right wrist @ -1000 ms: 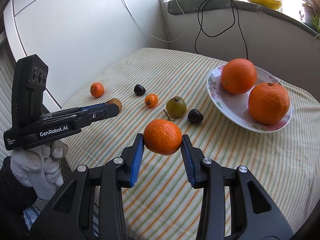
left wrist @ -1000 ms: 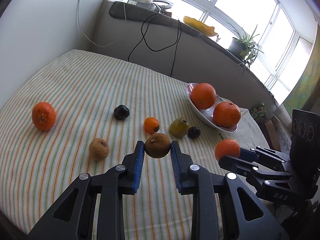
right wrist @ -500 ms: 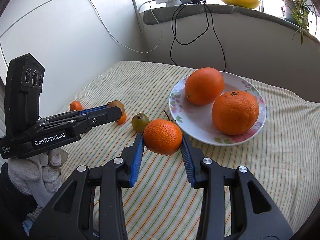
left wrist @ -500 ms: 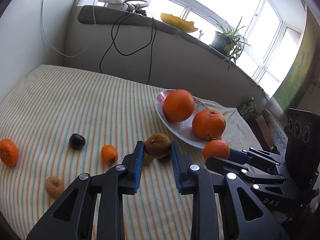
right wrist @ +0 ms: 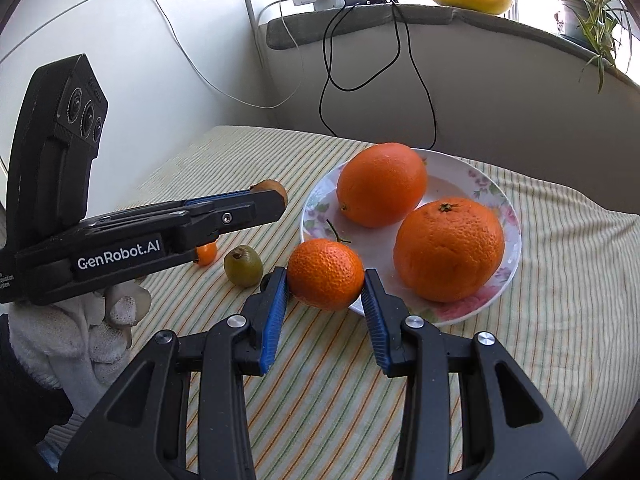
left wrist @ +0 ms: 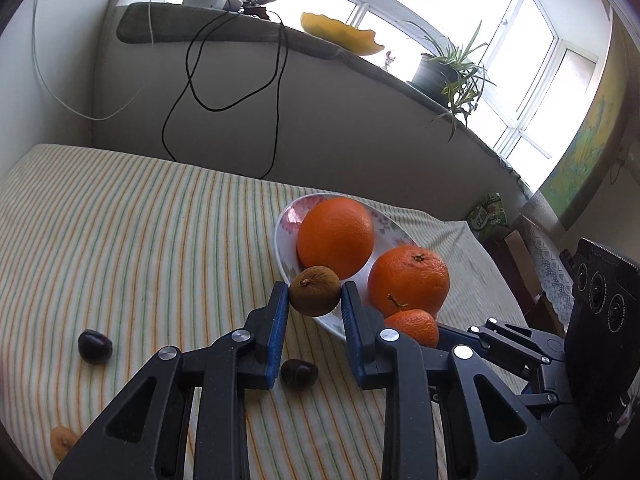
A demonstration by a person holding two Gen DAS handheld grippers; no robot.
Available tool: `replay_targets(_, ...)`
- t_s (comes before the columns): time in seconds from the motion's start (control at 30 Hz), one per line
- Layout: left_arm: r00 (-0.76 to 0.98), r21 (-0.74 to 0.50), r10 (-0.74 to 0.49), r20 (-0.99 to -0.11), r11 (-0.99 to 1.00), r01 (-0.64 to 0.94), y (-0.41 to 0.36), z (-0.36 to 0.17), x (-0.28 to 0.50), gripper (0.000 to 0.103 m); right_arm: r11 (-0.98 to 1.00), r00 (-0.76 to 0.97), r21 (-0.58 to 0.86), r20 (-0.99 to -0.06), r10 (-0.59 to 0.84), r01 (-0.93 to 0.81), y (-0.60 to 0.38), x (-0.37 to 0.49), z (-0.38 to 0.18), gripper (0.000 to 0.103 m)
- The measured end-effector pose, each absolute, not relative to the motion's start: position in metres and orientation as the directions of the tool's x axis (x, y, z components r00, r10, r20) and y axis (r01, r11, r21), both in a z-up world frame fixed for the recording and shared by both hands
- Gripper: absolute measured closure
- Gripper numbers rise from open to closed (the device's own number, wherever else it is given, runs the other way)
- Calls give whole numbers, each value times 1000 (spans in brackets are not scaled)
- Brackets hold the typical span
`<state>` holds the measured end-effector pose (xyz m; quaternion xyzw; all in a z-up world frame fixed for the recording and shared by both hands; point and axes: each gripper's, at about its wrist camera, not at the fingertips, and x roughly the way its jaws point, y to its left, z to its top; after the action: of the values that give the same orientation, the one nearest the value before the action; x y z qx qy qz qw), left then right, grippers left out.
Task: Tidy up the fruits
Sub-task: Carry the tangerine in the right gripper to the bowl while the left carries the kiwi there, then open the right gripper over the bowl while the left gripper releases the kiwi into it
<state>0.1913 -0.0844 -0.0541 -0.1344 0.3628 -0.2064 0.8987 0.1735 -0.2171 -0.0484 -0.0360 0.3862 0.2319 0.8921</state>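
Nearest the plate (right wrist: 514, 236), the right hand-held gripper (right wrist: 325, 280) pinches a small mandarin (right wrist: 325, 274) at the near rim, and the left hand-held gripper (left wrist: 314, 292) pinches a brown wrinkled fruit (left wrist: 314, 290) at the plate's left edge. Both should probably be carried over the rim and lowered into bare porcelain before letting go (round fruit rolls). Farther in, two large oranges (right wrist: 448, 249) fill much of the plate, so the gap beside them suits best. A green fruit (right wrist: 243, 266) waits on the striped surface (right wrist: 320, 392), left of the plate.
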Motion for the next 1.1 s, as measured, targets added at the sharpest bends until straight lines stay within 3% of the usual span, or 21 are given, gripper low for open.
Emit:
replay_targets(0.87,623,-421,-493,-608,865,273,-87,-59,217,77,893,595,94,-714,368,-440,-213,191,-56,64)
replay_targets(1.0,621,-417,-500,-604,862,288,-90,-57,217,54,900,601,90,-716,356,-426,-215,192,-57,63)
replay_targets(1.1,623,-411,-493,-607,866,286,-91,-56,216,53,897,603,93,-710,363,-431,-216,192,-55,46)
